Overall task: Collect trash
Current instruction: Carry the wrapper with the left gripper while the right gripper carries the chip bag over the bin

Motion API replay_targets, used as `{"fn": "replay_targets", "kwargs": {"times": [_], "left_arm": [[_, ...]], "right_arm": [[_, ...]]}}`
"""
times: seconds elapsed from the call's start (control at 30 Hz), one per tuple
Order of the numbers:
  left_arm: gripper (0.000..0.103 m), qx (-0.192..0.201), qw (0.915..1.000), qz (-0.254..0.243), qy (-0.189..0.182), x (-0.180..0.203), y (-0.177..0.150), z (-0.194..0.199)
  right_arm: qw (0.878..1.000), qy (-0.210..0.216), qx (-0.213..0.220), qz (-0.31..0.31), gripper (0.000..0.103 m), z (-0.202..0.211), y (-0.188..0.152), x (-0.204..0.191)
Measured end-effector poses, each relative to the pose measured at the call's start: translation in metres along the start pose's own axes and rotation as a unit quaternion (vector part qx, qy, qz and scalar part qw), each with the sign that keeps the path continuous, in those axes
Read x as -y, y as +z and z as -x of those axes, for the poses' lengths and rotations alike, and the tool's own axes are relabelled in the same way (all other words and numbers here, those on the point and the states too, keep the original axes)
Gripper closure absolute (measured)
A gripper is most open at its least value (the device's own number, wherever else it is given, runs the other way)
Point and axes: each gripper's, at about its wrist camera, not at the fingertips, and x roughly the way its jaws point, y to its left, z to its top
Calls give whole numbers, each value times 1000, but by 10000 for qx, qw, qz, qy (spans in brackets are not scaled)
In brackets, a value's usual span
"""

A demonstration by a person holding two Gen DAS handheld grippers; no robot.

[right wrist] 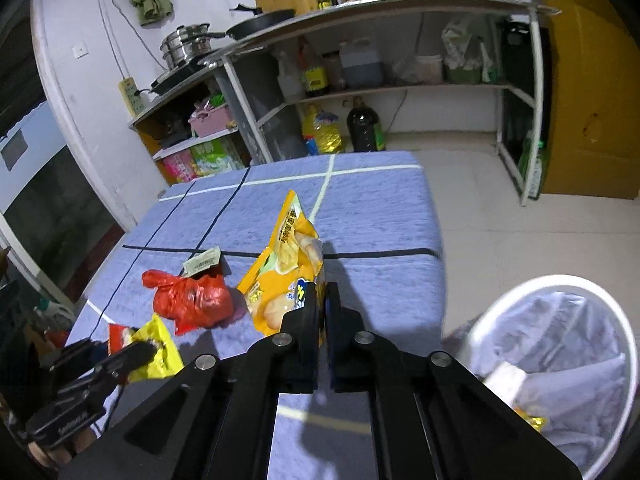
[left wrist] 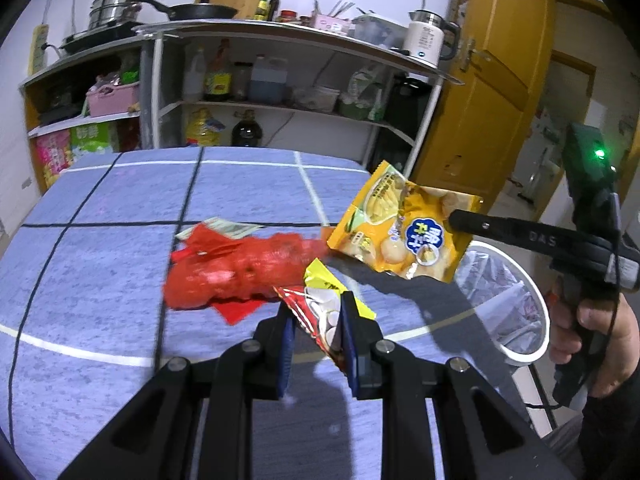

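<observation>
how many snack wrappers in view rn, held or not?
2. The orange-yellow snack bag is pinched in the right gripper, lifted off the table. The red-and-yellow wrapper is clamped in the left gripper. More may be hidden under the red plastic bag.

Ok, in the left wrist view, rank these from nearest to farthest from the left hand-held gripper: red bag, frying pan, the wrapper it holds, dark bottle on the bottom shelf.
1. Wrapper: pinched in the left hand-held gripper.
2. Red bag: on the table just ahead, to the left.
3. Dark bottle: bottom shelf beyond the table's far edge.
4. Frying pan: on top of the shelving, by the back wall.
</observation>
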Motion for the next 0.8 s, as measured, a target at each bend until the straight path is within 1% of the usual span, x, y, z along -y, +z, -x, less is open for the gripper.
{"fn": "replay_targets", "kwargs": {"times": [0.2, 0.47, 0.6, 0.8], "left_arm": [[81, -45, 9994, -203, -268, 39, 5, -11], [80, -183, 9955, -646, -665, 105, 10, -32], [80, -305, 9922, -891, -823, 139, 8, -45], [80, -467, 9882, -1038, -1025, 173, 9, -66]], "right_arm": [[9995, -167, 233, -147, 101, 47, -17, 30], [9960, -554, 369, -596, 101, 96, -44, 93], [9933, -742, 404, -794, 101, 114, -56, 120], [9894, -951, 320, -1050, 101, 125, -72, 153]]}}
